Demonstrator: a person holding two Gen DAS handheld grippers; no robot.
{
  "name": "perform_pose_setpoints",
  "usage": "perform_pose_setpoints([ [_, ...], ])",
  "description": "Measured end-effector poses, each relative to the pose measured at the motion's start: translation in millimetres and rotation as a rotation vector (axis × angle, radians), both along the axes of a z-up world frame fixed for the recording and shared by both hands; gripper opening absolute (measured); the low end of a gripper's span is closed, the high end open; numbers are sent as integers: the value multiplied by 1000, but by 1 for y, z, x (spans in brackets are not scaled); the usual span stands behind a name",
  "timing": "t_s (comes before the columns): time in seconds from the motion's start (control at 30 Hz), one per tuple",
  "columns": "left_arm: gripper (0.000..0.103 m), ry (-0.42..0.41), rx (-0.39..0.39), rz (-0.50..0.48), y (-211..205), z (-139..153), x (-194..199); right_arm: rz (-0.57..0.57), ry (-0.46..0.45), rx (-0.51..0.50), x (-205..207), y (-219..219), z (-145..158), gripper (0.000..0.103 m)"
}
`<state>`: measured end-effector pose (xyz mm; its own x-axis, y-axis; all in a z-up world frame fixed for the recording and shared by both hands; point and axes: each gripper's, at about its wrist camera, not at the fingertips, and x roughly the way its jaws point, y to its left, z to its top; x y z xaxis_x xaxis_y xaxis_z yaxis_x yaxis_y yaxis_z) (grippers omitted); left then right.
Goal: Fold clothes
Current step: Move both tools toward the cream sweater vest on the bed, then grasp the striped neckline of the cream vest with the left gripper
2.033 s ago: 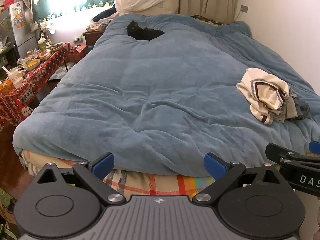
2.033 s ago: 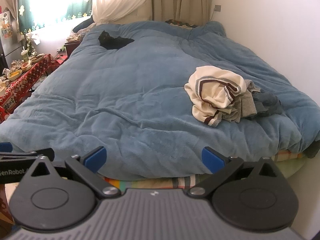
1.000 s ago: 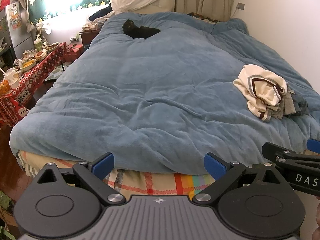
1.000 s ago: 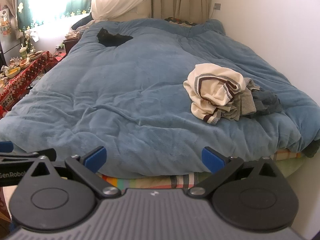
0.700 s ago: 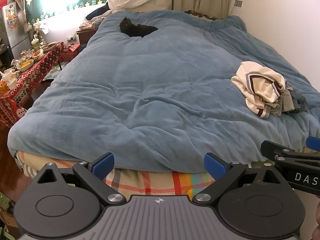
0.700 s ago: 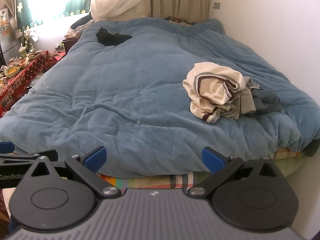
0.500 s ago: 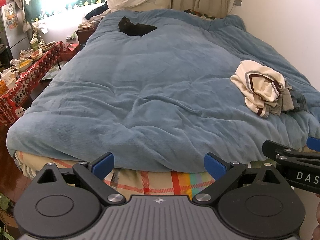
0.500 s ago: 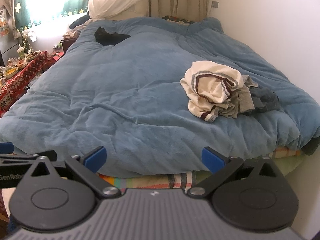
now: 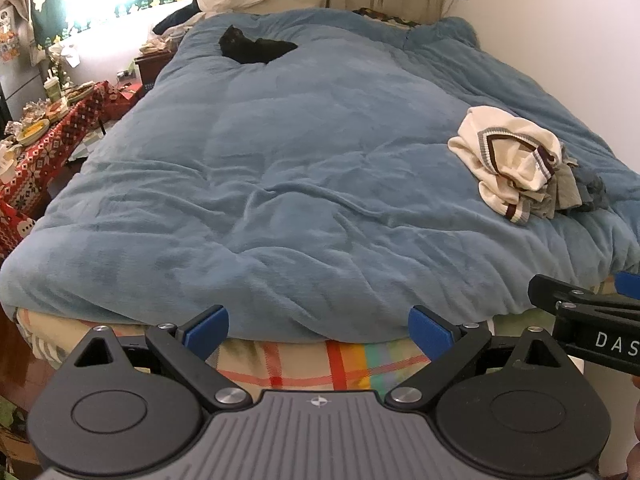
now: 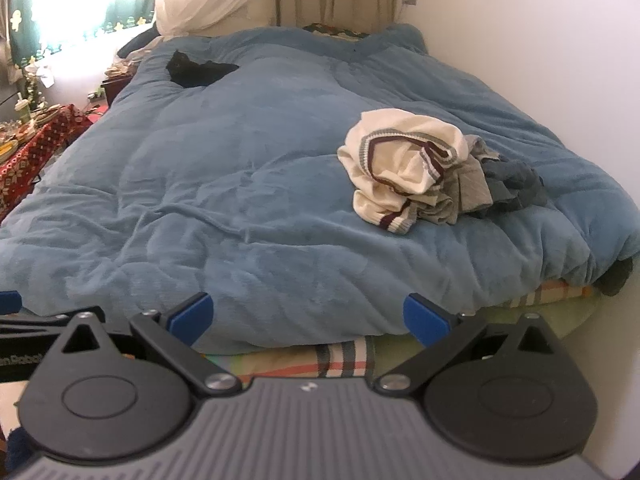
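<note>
Clothes (image 10: 432, 172) in 1 pile on blue duvet (image 10: 240, 184), 2 hand-held grippers wide apart

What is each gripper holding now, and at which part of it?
Nothing is held. The left gripper and the right gripper are both open and empty at the foot of the bed; the clothes pile lies untouched on the blue duvet.
</note>
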<state>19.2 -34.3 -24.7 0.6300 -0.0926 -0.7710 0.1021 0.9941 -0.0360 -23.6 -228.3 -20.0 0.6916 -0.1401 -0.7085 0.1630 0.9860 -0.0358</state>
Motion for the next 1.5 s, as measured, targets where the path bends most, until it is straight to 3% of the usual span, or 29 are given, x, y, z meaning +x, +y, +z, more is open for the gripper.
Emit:
perform_pose_setpoints([
  [0.67, 95, 25, -11, -159, -52, -32, 66, -136, 59, -57, 45, -62, -47, 102],
  [0.87, 92, 21, -50, -208, -81, -47, 107, -147, 29, -32, 67, -98, -60, 102],
  [1.1, 93, -35, -23, -284, -128, -66, 148, -214, -65, -187, 97, -132, -75, 102],
  [1.3, 96, -27, -42, -302, -163, -79, 186, -211, -93, -178, 124, -170, -91, 102],
  [1.4, 90, -42, -34, -309, -182, -85, 204, -185, -143, -171, 131, -184, -99, 102],
  [1.5, 69, -56, -65, -357, -194, -90, 217, -128, -167, -136, 138, -194, -103, 102],
])
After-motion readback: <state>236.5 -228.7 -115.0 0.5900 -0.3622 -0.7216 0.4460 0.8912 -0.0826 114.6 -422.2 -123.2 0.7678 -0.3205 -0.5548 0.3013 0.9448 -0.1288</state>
